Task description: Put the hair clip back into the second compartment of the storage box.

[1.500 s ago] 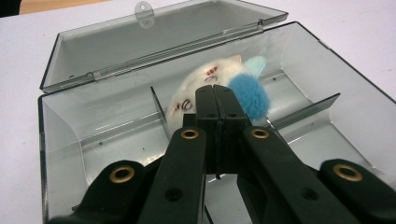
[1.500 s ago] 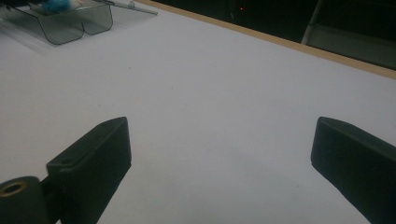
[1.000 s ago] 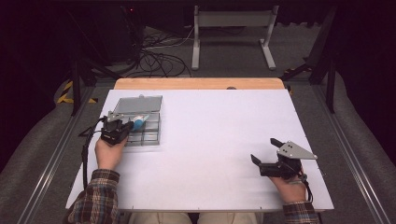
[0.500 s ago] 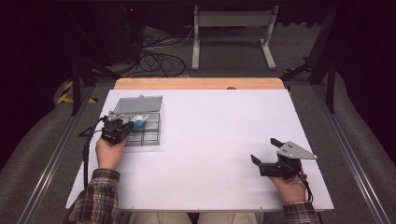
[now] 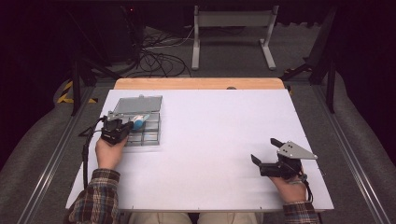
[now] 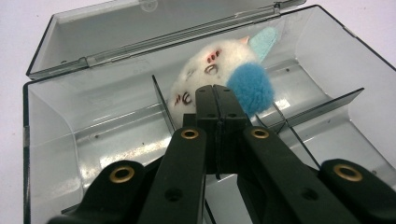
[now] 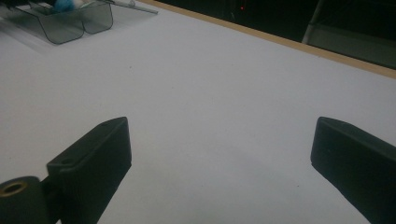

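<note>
A clear grey compartment box (image 5: 152,136) lies open at the table's left, its lid (image 5: 137,103) folded back. Inside a rear compartment rests a small white plush toy (image 5: 139,120) with blue parts. In the left gripper view the toy (image 6: 210,70) shows a white face, a blue pom-pom and a light blue ear, lying across a divider of the box (image 6: 56,121). My left gripper (image 5: 125,127) reaches into the box, and its jaws (image 6: 217,91) are shut with the tips just in front of the toy. My right gripper (image 5: 265,150) rests open on the bare table at the lower right, nothing between its jaws (image 7: 219,140).
The white table top (image 5: 210,130) has a wooden strip (image 5: 201,83) along its far edge. Beyond it are cables and a metal stand (image 5: 233,32) on the floor. The box (image 7: 77,21) appears far off in the right gripper view.
</note>
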